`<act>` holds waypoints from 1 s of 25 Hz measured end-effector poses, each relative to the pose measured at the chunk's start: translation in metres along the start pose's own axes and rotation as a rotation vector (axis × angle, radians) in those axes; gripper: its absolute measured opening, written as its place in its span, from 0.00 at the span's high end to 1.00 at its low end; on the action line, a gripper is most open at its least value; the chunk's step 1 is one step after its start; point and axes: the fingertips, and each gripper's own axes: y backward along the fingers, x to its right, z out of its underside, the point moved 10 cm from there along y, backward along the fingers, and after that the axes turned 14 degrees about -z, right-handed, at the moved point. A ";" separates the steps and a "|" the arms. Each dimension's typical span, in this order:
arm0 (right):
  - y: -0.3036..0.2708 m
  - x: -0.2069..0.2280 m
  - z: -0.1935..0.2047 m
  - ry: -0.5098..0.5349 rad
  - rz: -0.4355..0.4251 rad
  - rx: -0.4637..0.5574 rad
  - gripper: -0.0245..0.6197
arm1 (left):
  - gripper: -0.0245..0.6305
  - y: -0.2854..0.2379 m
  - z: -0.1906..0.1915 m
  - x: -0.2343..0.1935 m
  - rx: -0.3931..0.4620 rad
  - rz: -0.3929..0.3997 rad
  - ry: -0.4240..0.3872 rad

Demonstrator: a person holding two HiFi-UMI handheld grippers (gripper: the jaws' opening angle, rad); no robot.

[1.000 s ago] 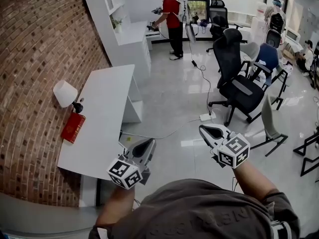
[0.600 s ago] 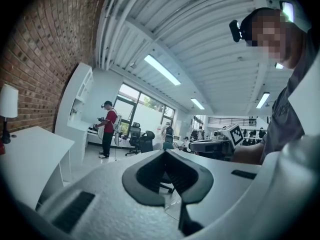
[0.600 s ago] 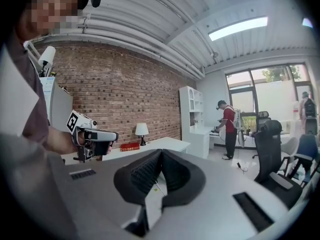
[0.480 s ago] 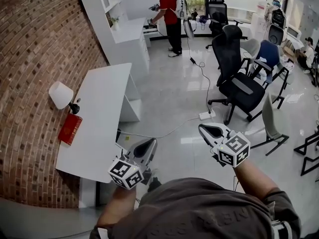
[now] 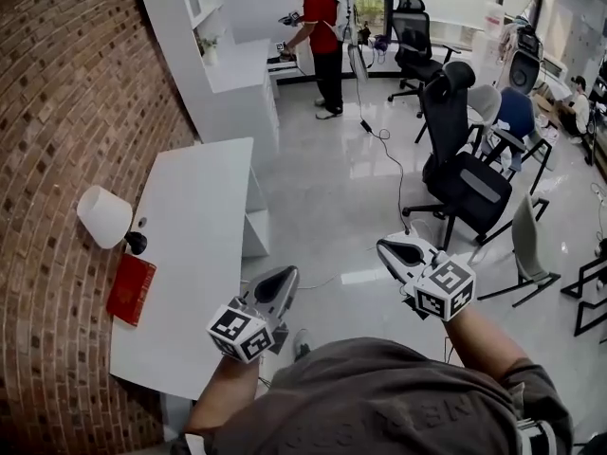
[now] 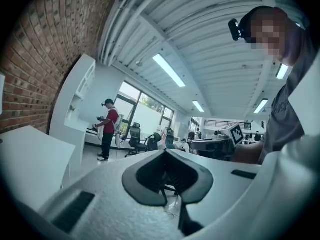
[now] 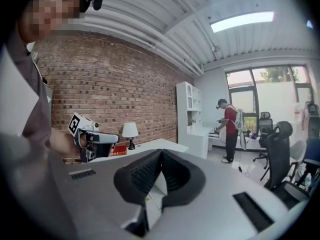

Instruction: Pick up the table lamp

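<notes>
The table lamp, with a white shade and a small black base, stands on the white desk against the brick wall, left of me. It also shows in the right gripper view, where the lamp stands far off beyond the jaws. My left gripper hangs shut and empty just off the desk's near right edge, well short of the lamp. My right gripper is over the floor further right, its jaws together with nothing in them.
A red book lies on the desk near the lamp. A white shelf unit stands behind the desk. Black office chairs and a floor cable are to the right. A person in a red shirt stands far back.
The desk, lamp and book have slid down and closer in the head view as I moved forward. Both grippers keep their places in view and stay shut.
</notes>
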 end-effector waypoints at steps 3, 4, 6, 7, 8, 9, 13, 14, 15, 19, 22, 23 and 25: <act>-0.070 0.019 -0.024 -0.001 0.008 0.005 0.97 | 0.96 -0.021 -0.025 -0.067 -0.013 0.025 -0.023; -0.091 0.024 -0.033 -0.001 0.009 0.011 0.97 | 0.96 -0.027 -0.034 -0.088 -0.015 0.030 -0.029; -0.130 0.036 -0.049 0.006 0.008 0.019 0.97 | 0.96 -0.037 -0.051 -0.127 -0.013 0.035 -0.030; -0.148 0.042 -0.056 0.011 0.006 0.019 0.97 | 0.96 -0.042 -0.058 -0.145 -0.010 0.034 -0.028; -0.164 0.048 -0.062 0.014 0.003 0.018 0.97 | 0.96 -0.047 -0.063 -0.162 -0.008 0.033 -0.025; -0.180 0.054 -0.066 0.014 0.002 0.016 0.97 | 0.96 -0.051 -0.067 -0.177 -0.007 0.031 -0.022; -0.229 0.079 -0.073 0.000 0.005 0.012 0.97 | 0.96 -0.066 -0.074 -0.229 -0.018 0.028 -0.013; -0.239 0.086 -0.075 -0.003 0.004 0.009 0.97 | 0.96 -0.071 -0.075 -0.239 -0.021 0.025 -0.011; -0.247 0.093 -0.077 -0.005 0.001 0.005 0.97 | 0.96 -0.076 -0.076 -0.249 -0.022 0.022 -0.008; -0.275 0.119 -0.086 -0.007 -0.017 -0.005 0.97 | 0.96 -0.095 -0.085 -0.274 -0.022 0.008 -0.004; -0.283 0.143 -0.090 -0.009 -0.027 0.001 0.97 | 0.96 -0.112 -0.087 -0.283 -0.026 -0.008 -0.004; -0.285 0.152 -0.091 -0.010 -0.035 0.001 0.97 | 0.96 -0.119 -0.088 -0.283 -0.028 -0.016 -0.004; -0.287 0.174 -0.091 -0.011 -0.058 -0.002 0.97 | 0.96 -0.133 -0.089 -0.283 -0.031 -0.040 -0.005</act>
